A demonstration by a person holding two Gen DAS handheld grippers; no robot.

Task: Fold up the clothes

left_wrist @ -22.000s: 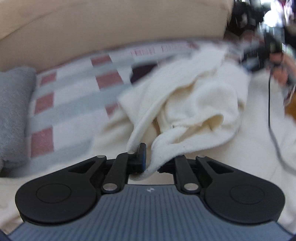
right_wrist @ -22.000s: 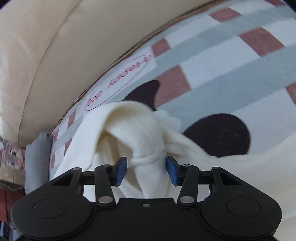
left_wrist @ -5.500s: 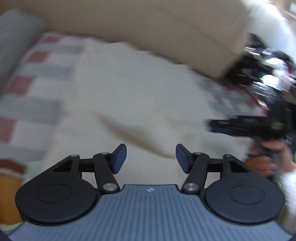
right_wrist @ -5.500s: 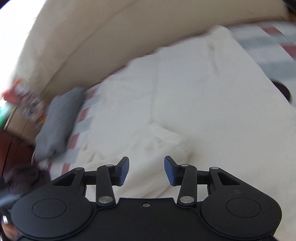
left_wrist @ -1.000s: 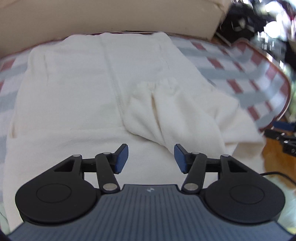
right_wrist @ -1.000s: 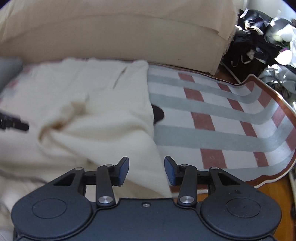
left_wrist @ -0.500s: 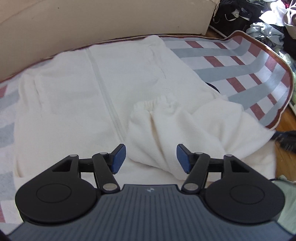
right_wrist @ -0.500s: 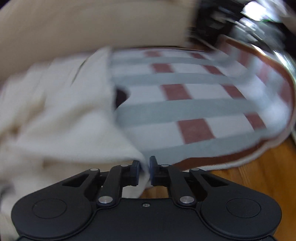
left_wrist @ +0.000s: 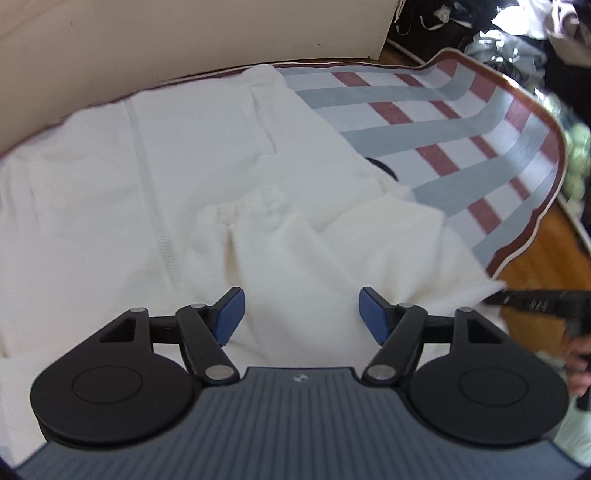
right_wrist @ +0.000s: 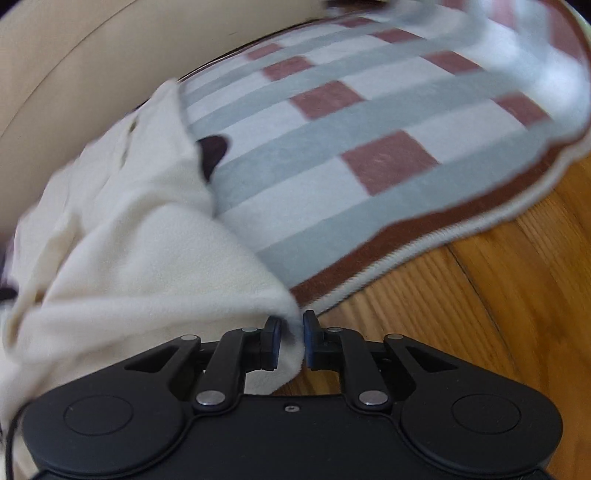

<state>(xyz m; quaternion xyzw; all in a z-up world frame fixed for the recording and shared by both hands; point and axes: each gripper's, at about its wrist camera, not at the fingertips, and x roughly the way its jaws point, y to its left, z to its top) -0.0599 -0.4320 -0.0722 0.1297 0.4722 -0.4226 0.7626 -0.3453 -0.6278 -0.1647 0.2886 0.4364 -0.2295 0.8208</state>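
Observation:
A cream fleece garment [left_wrist: 147,166] lies spread on a striped rug, one sleeve with its gathered cuff [left_wrist: 255,206] folded in over the body. My left gripper [left_wrist: 301,314] hovers over that sleeve. Its jaws are opening, and no cloth is pinched between them. My right gripper [right_wrist: 291,339] is clamped on the garment's corner [right_wrist: 129,258] at the rug's edge. Its jaws are easing slightly apart with the cloth still between the pads. In the left wrist view that gripper [left_wrist: 535,301] shows at the far right, held by a hand [left_wrist: 576,369].
The rug [right_wrist: 369,129] has grey and red-brown stripes and a brown border. Wooden floor [right_wrist: 480,314] runs beyond its edge. A beige sofa base [left_wrist: 184,44] runs behind the garment. Dark clutter [left_wrist: 517,29] is piled at the top right.
The left jaws have widened as the gripper drifted across the garment. The right gripper closed on the garment's corner, rolled, and sank toward the rug's edge.

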